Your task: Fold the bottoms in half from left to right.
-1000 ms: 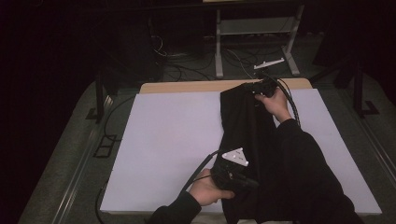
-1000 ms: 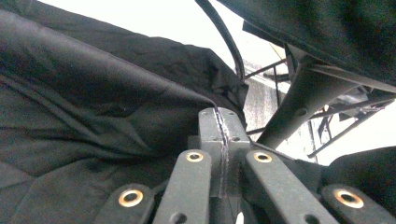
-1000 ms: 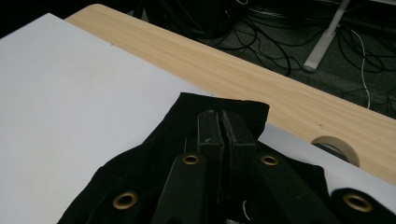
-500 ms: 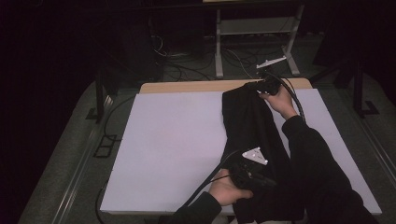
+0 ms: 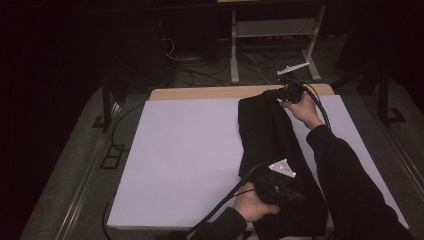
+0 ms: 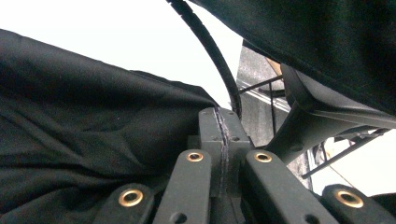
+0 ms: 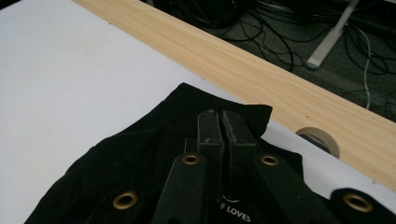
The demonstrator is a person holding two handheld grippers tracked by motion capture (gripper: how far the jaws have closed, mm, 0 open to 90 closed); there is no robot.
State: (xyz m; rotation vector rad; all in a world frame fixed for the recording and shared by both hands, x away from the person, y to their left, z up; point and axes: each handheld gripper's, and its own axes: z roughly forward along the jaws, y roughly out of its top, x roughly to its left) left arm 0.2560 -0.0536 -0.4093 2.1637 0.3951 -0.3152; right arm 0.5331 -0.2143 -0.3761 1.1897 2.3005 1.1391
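Black garment [image 5: 272, 135] pinched by both grippers.

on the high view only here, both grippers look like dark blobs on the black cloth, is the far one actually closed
Observer: Yes. In the right gripper view the right gripper has its jaws pressed together at the black garment's far edge.
Operator: and the near one
Observer: The left gripper is shut too, with cloth bunched beside its jaws.
Operator: anything printed on it
Observer: White lettering shows below the right jaws, partly hidden.
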